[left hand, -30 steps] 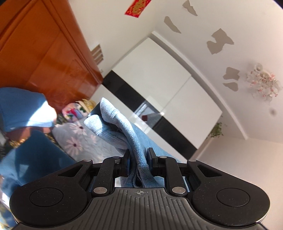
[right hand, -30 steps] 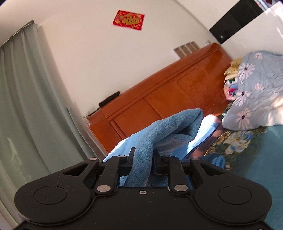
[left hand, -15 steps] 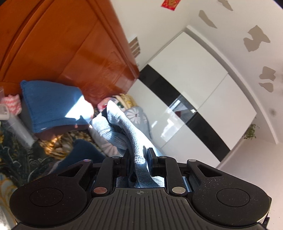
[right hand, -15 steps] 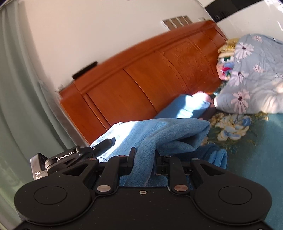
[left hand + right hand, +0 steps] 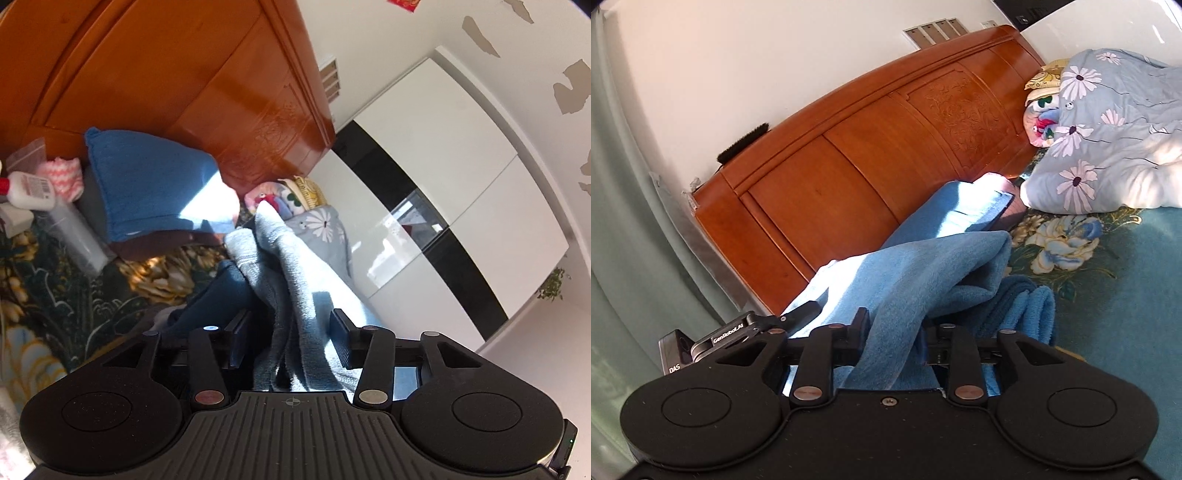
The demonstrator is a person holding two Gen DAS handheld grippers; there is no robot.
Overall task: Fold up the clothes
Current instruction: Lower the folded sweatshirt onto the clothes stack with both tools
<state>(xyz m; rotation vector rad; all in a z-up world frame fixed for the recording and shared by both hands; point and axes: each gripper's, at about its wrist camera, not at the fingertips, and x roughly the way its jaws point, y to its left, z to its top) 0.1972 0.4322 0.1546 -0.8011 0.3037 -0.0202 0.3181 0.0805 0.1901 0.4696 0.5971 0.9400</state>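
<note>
Blue towel [image 5: 923,280] draped over the bed [image 5: 1126,295].
Your left gripper [image 5: 291,339] is spread around its fabric; your right gripper [image 5: 894,328] pinches it. "GenRobot.AI" and "DAS" mark the neighbouring gripper.

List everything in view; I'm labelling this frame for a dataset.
garment: 1, blue, hanging between both grippers
headboard: 1, orange-brown wood, behind the bed
pillow: 1, blue, leaning on the headboard
quilt: 1, pale blue with daisies, bunched at the far side of the bed
bedspread: 1, teal floral, under everything
bottle: 1, white with a red cap, beside the pillow
brush: 1, black, on top of the headboard
wardrobe: 1, white and black, along the wall
curtain: 1, grey-green, beside the headboard
left gripper: black, open, garment lying loose between its fingers
right gripper: black, around the garment, grip unclear
</note>
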